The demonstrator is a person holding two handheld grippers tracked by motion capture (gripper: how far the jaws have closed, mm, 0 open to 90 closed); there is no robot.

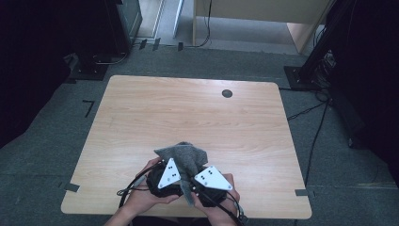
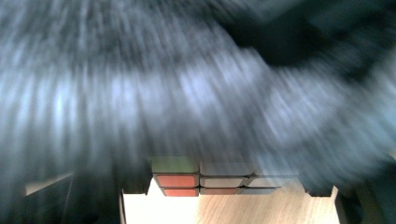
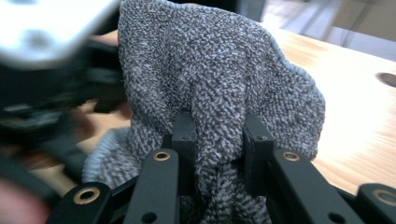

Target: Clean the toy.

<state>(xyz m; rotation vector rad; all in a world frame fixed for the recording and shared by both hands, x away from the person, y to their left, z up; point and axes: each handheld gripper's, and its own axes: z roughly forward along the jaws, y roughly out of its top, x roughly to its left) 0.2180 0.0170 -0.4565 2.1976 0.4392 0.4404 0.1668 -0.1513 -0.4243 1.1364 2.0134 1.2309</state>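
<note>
Left gripper (image 1: 175, 181) clamps a colour-tiled cube (image 2: 201, 179) at the near table (image 1: 141, 122) edge – steadying it for wiping; right gripper (image 3: 218, 140), jaws pinched on a fold of grey cloth (image 3: 210, 74), drapes it over the cube – a rubbing grip

— Near edge of the wooden table (image 1: 141, 113)?
— Two hands side by side, left gripper (image 1: 165, 181) and right gripper (image 1: 200, 184) close together, each topped with a grey three-cornered plate.
— Between them?
— Grey cloth (image 1: 186, 155), bunched and lifted in a crumpled peak, one strip hanging down between the plates. Jaws hidden under the plates and cloth.
— Elsewhere on the table?
— Small dark round hole (image 1: 227, 93) near the far edge, well apart from the cloth.
— Around it?
— Grey carpet (image 1: 56, 141), black cables at right.
</note>
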